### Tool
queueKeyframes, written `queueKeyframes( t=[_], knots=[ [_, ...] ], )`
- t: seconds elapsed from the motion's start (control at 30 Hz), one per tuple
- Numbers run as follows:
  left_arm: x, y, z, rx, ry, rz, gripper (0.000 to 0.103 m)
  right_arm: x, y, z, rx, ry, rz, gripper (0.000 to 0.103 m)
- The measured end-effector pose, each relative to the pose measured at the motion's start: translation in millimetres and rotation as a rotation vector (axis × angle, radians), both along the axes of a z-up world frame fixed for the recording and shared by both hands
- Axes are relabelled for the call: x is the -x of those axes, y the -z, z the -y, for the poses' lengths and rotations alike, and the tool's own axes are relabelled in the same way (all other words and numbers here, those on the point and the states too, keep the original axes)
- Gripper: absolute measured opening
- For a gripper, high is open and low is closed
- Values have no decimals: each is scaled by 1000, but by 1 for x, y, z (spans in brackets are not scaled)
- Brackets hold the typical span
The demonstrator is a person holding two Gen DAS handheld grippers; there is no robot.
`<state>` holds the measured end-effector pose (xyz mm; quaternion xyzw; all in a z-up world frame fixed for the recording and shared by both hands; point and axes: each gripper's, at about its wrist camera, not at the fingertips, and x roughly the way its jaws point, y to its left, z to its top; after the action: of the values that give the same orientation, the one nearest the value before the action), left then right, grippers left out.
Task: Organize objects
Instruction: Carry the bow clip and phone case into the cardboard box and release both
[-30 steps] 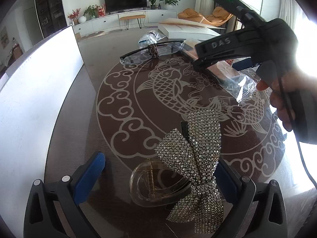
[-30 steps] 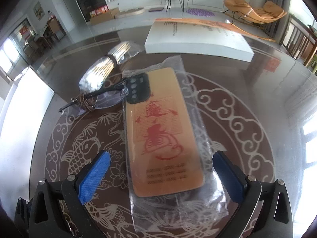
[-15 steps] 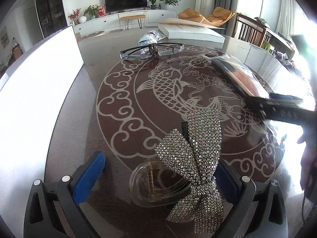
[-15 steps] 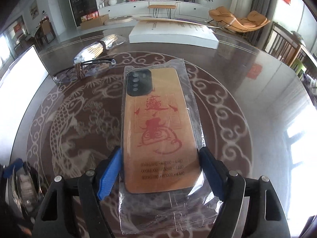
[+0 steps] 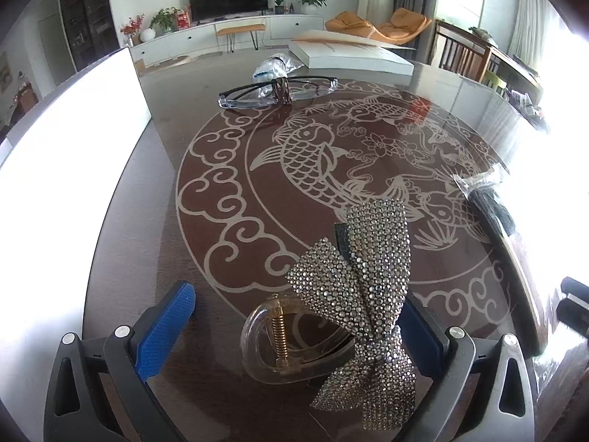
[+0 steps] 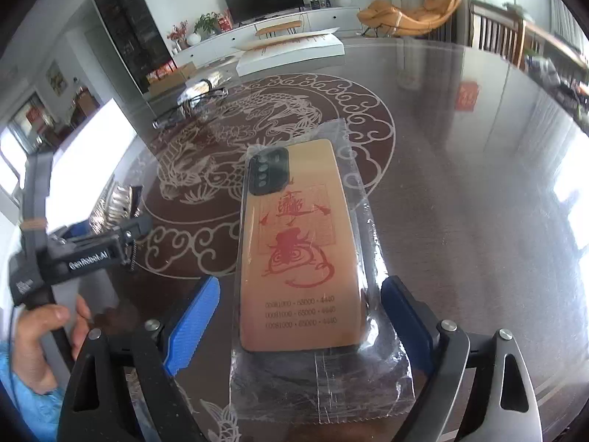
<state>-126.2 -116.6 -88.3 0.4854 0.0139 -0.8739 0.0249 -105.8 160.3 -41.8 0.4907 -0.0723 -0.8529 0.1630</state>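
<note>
Phone case (image 6: pixel 300 254) in clear bag lies on surface (image 6: pixel 478 221) between right gripper (image 6: pixel 298 328) fingers, long side pointing away. Fingers opening, not pressing it. Left gripper (image 5: pixel 294 328) open around bow clip (image 5: pixel 353 294).

We are looking down along the left gripper (image 5: pixel 298 326), whose blue pads are standing wide apart at six o'clock, a rhinestone bow hair clip (image 5: pixel 353 294) lying between them on the table (image 5: pixel 154 169) with its fish pattern. Glasses (image 5: pixel 278 88) are resting at twelve o'clock, a white box (image 5: pixel 353 57) lying beyond them. At three o'clock a plastic-wrapped phone case (image 5: pixel 493 217) is showing edge-on, partly lost in window glare
</note>
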Motion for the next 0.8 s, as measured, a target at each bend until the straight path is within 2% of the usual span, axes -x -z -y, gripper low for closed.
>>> queueKeyframes(
  t=[0.03,0.1,0.27,0.3,0.33,0.37,0.43,0.5,0.67,0.8],
  knots=[
    [2,-1,0,-2,25,34,103,5,-2,-3,18,17,11,92],
    [6,-2,-1,-3,40,80,103,17,-5,-3,-17,5,39,100],
    [12,-3,-5,20,38,55,103,50,9,35,-172,-111,117,101],
    [12,-4,-5,25,35,40,89,56,16,44,-205,-129,133,101],
    [10,-7,-3,6,40,16,64,58,17,52,-261,-141,115,101],
    [9,-11,-2,-7,45,2,50,58,17,60,-307,-154,95,91],
    [3,-19,-2,13,39,-40,51,58,15,66,-336,-155,71,76],
    [-6,-27,-1,-5,46,-64,50,51,11,63,-303,-144,84,76],
    [-45,-65,11,-117,31,-141,50,26,-10,47,-159,-111,98,76],
    [-69,-102,20,-79,34,-196,50,13,-41,65,-95,-155,52,76]
  ],
)
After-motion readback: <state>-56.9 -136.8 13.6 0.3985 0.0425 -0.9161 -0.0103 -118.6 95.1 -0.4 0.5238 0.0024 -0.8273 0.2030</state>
